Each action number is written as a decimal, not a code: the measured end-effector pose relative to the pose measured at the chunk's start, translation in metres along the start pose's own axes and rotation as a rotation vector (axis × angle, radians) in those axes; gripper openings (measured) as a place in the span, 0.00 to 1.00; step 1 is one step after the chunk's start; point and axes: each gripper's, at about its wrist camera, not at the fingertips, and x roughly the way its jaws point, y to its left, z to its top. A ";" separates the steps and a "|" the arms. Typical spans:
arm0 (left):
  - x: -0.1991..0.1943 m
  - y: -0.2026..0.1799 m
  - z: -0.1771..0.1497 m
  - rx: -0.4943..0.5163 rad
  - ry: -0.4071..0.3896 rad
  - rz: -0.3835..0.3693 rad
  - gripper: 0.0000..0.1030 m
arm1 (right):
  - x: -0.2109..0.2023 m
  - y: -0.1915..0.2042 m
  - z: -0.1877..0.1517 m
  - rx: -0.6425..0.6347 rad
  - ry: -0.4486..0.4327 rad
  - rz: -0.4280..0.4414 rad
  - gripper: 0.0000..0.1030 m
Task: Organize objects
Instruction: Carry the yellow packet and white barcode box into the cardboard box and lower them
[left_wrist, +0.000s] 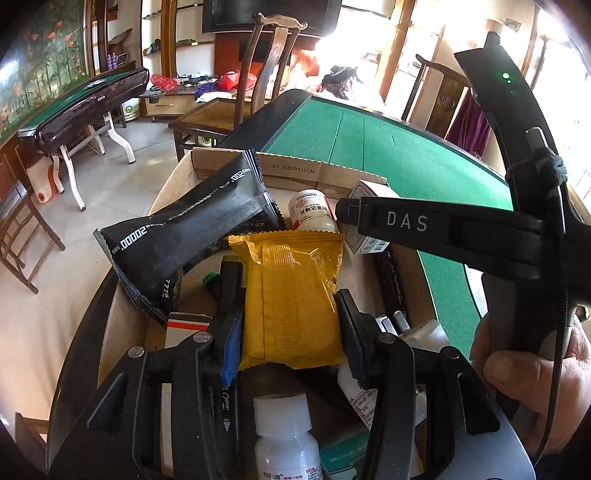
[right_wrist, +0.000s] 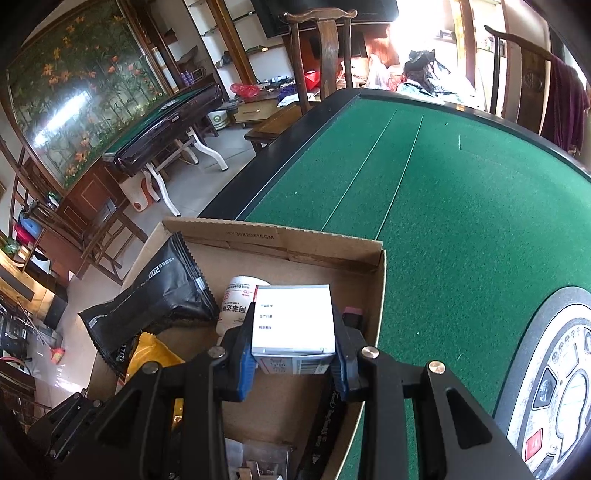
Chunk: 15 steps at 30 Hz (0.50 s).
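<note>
While both grippers hung over the cardboard box (right_wrist: 280, 243), each was clamped on one item. The left gripper (left_wrist: 291, 325) held a yellow packet (left_wrist: 295, 295) between its fingers, the packet's long axis running away from the camera, its serrated end pointing toward the box's far wall. The right gripper (right_wrist: 293, 354) squeezed a white carton (right_wrist: 293, 319) by its two sides, one broad face up, over the box's right portion. One black pouch (left_wrist: 184, 232) lay slanted against the left wall, its upper end poking over the rim. One white bottle (right_wrist: 236, 306) lay just beyond the carton; a second, capped bottle (left_wrist: 286, 432) stood near the left gripper's base. Bare cardboard showed in the far right corner. Beyond the right wall stretched open green felt (right_wrist: 461, 206).
</note>
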 end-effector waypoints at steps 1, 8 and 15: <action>0.000 0.000 0.000 0.001 -0.001 0.001 0.45 | 0.000 0.001 0.000 -0.001 0.002 -0.001 0.32; 0.003 0.000 0.000 0.002 0.002 0.003 0.45 | 0.003 0.001 -0.002 0.000 0.019 -0.006 0.32; 0.005 0.002 0.000 0.001 0.005 0.004 0.45 | 0.005 0.002 -0.002 -0.007 0.024 -0.013 0.32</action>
